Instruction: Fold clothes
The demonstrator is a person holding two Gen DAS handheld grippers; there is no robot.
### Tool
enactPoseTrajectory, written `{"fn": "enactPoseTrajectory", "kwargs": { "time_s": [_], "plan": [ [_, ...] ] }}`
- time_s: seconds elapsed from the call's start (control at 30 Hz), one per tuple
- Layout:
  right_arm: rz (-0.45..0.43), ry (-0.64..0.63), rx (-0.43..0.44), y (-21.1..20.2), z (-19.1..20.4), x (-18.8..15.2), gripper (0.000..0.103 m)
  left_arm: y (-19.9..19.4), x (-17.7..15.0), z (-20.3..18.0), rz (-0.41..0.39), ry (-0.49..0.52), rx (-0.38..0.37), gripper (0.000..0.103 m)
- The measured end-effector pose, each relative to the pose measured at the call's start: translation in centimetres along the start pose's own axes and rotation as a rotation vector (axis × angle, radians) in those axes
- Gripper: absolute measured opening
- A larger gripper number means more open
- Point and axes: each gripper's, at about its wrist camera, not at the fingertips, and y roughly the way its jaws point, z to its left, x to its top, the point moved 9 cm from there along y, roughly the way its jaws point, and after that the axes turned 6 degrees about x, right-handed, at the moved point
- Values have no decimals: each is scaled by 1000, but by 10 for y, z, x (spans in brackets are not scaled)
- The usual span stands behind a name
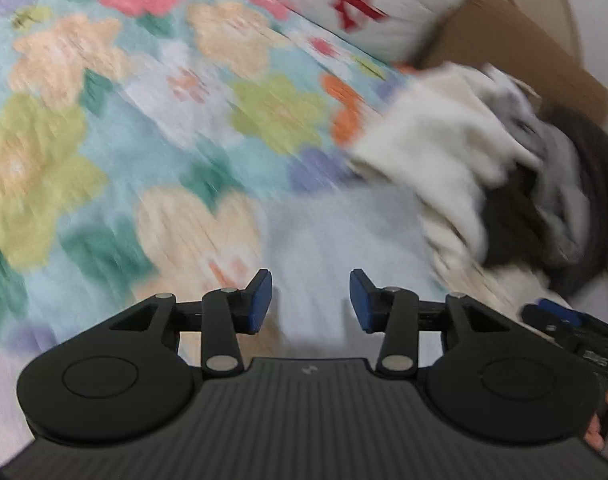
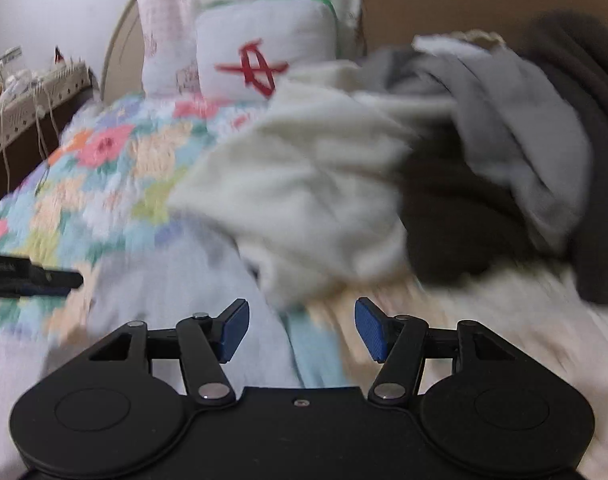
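Both the left gripper (image 1: pixel 311 301) and right gripper (image 2: pixel 302 330) hang partly open, empty, over a pale blue cloth (image 2: pixel 176 292); crumpled cream fleece garment (image 2: pixel 304 184) lies ahead, on the flowered bedspread (image 1: pixel 104 128), nearer the right.

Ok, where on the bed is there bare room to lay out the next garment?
Free: the floral blanket left of the cream garment, up to the white pillow with the red mark. A pale blue cloth lies just ahead of the left gripper. Crowded: the right side, where grey clothes and dark clothes pile against the cardboard box.
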Motion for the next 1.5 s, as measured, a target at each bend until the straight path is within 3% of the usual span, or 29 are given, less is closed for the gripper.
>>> {"fn": "enactPoseTrajectory", "kwargs": {
  "time_s": [0.1,0.17,0.27,0.3,0.33,0.37,0.43,0.5,0.63,0.7,0.77,0.87,0.97,1.07,1.23,1.27,1.33,1.37,1.43,1.5],
  "plan": [
    [19,42,50,-28,-10,-39,64,-8,-40,-25,102,72,-54,42],
    [29,85,63,-35,-18,-65,63,-9,-68,-41,152,155,-32,43],
    [73,134,49,-23,-28,-98,63,-18,-101,-58,161,256,-7,43],
    [87,124,49,-18,-28,-105,60,-22,-112,-61,158,282,6,43],
    [100,95,43,-12,-27,-110,45,-27,-121,-62,152,290,17,43],
    [104,39,18,-9,-24,-112,7,-33,-129,-62,148,295,27,43],
    [6,-46,-81,-16,-25,-101,5,-45,-145,-57,161,270,35,43],
    [-40,-54,-104,-20,-30,-90,4,-56,-159,-46,159,250,59,43],
    [71,-13,-130,8,-54,-100,10,-77,-188,-20,156,242,143,43],
    [48,37,-128,-1,-59,-100,18,-92,-204,-8,161,226,155,43],
    [-8,112,-155,-25,-63,-96,44,-109,-217,-1,158,215,155,43],
    [-33,126,-216,-62,-70,-106,47,-129,-235,3,177,228,192,48],
    [12,232,-129,-93,-73,-141,50,-139,-253,7,193,237,221,51],
    [41,335,-95,-113,-76,-190,67,-147,-268,14,199,214,217,51],
    [77,443,-121,-126,-80,-263,67,-166,-281,18,167,224,237,51],
    [77,444,-105,-126,-76,-271,65,-169,-282,18,162,222,238,51],
    [68,369,-103,-127,-64,-275,18,-176,-286,21,152,219,251,51],
    [69,309,-121,-127,-60,-273,2,-180,-287,22,146,218,261,51],
    [32,241,-191,-136,-60,-266,1,-189,-288,27,132,221,296,51],
    [7,264,-236,-143,-68,-263,0,-202,-289,36,105,224,335,51]
  ]
}}
